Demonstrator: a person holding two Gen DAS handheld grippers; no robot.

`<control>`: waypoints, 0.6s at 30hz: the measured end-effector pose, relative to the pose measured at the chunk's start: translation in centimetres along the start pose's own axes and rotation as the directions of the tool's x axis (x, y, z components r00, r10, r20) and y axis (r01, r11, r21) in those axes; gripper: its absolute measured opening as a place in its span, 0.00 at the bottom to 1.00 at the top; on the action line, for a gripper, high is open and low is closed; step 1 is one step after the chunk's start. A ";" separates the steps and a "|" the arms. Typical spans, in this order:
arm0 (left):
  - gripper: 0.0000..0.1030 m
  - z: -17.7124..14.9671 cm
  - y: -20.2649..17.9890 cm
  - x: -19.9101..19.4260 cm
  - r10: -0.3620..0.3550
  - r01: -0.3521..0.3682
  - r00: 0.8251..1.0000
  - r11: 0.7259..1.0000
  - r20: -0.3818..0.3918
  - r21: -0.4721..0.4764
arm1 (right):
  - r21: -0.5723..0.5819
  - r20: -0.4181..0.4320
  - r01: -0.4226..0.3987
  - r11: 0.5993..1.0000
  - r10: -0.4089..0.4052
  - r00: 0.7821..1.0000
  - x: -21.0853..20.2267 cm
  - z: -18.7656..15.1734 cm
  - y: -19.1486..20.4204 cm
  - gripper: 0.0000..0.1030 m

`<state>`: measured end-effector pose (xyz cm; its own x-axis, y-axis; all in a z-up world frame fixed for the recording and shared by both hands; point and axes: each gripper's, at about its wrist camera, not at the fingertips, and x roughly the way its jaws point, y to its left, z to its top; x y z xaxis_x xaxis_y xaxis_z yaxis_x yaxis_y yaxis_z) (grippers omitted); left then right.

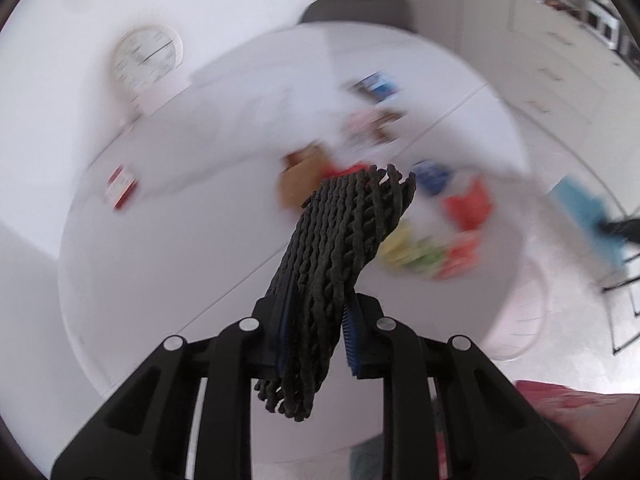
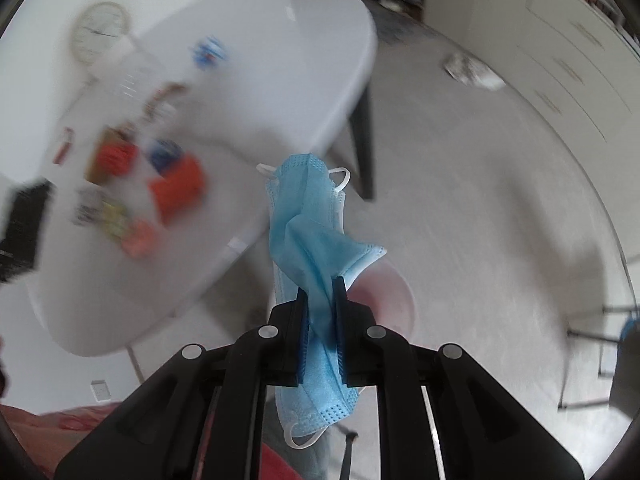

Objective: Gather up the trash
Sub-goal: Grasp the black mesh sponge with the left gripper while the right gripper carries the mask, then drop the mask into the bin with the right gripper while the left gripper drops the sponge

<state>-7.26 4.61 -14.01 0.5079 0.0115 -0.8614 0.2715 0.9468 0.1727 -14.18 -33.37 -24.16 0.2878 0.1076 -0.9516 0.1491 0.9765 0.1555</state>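
Note:
In the left wrist view my left gripper [image 1: 316, 308] is shut on a black braided cord bundle [image 1: 344, 232], which sticks up past the fingertips over the white table [image 1: 180, 220]. In the right wrist view my right gripper [image 2: 322, 292] is shut on a crumpled blue face mask [image 2: 308, 216] with white ear loops, held off the table's edge above the floor. Under the mask stands a pale pink bin [image 2: 394, 300], also at the right in the left wrist view as the pink bin [image 1: 524, 312]. Blurred red wrappers [image 1: 468, 204], blue packets [image 1: 432, 176] and yellow-green scraps [image 1: 412, 252] lie on the table.
A round white clock [image 1: 146, 58] leans at the table's far left. A small red-and-white packet [image 1: 120, 188] lies apart near the left edge. A dark table leg [image 2: 364, 140] stands on the grey floor. White drawers [image 2: 580, 72] line the right wall.

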 end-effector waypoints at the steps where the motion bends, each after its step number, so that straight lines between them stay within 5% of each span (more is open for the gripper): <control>1: 0.21 0.7 -1.1 -0.5 -0.035 0.035 0.999 0.999 0.007 0.016 | 0.013 -0.022 0.004 1.000 -0.004 1.000 1.4 -0.5 -0.5 0.14; 6: 0.21 3.4 -6.5 -1.0 -0.189 0.187 0.982 0.976 0.015 0.116 | 0.054 -0.191 0.017 0.998 -0.006 0.982 13.5 -3.8 -2.4 0.14; 10: 0.21 4.1 -10.6 -0.1 -0.236 0.231 0.972 0.948 -0.005 0.218 | 0.082 -0.271 0.008 0.997 0.014 0.962 20.7 -5.4 -2.7 0.15; 12: 0.21 4.3 -12.8 0.8 -0.251 0.247 0.968 0.931 -0.023 0.269 | 0.095 -0.307 0.012 0.995 0.018 0.952 23.2 -5.9 -2.6 0.45; 14: 0.21 3.9 -14.6 1.3 -0.265 0.264 0.963 0.916 -0.038 0.301 | 0.096 -0.303 0.017 0.995 0.013 0.953 23.8 -6.1 -2.5 0.64; 18: 0.21 3.4 -18.6 2.6 -0.294 0.296 0.954 0.877 -0.066 0.379 | 0.104 -0.265 0.007 0.995 0.021 0.964 21.0 -6.0 -2.9 0.84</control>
<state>-8.24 -14.10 -17.84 0.3508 -0.2462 -0.9035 0.6981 0.7119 0.0770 -14.24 -32.87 -46.13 0.0301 0.1735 -0.9844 0.2489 0.9525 0.1755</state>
